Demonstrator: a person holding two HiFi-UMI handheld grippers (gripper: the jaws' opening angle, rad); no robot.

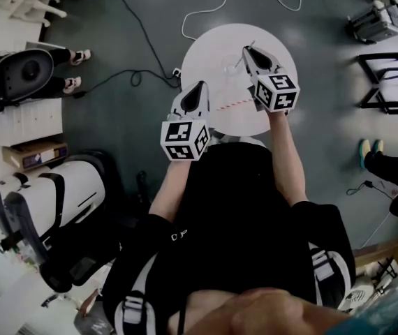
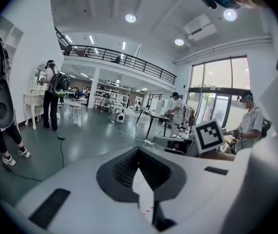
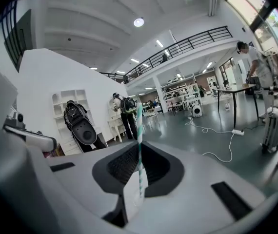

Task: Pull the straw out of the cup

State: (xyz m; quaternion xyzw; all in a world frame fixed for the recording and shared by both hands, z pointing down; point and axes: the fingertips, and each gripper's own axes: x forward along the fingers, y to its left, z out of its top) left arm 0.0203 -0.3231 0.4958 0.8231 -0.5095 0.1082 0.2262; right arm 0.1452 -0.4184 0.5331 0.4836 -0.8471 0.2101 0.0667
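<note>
In the right gripper view a green-and-white striped straw (image 3: 139,130) stands upright between the jaws of my right gripper (image 3: 140,152), which is shut on it. The straw's lower end hangs free, outside any cup. From the head view the right gripper (image 1: 248,50) is held over the round white table (image 1: 213,47). A faint clear shape on the table just left of it looks like the cup (image 1: 229,67). My left gripper (image 1: 200,86) hovers at the table's near left edge with its jaws together and nothing in them. Through its jaws I see table and a bit of red-and-white straw (image 2: 148,210).
A red-and-white striped straw (image 1: 231,105) lies flat on the table between the two grippers. Cables (image 1: 143,30) run across the grey floor beyond the table. A black frame (image 1: 387,82) stands at the right, and a person's shoes (image 1: 73,68) are at the left.
</note>
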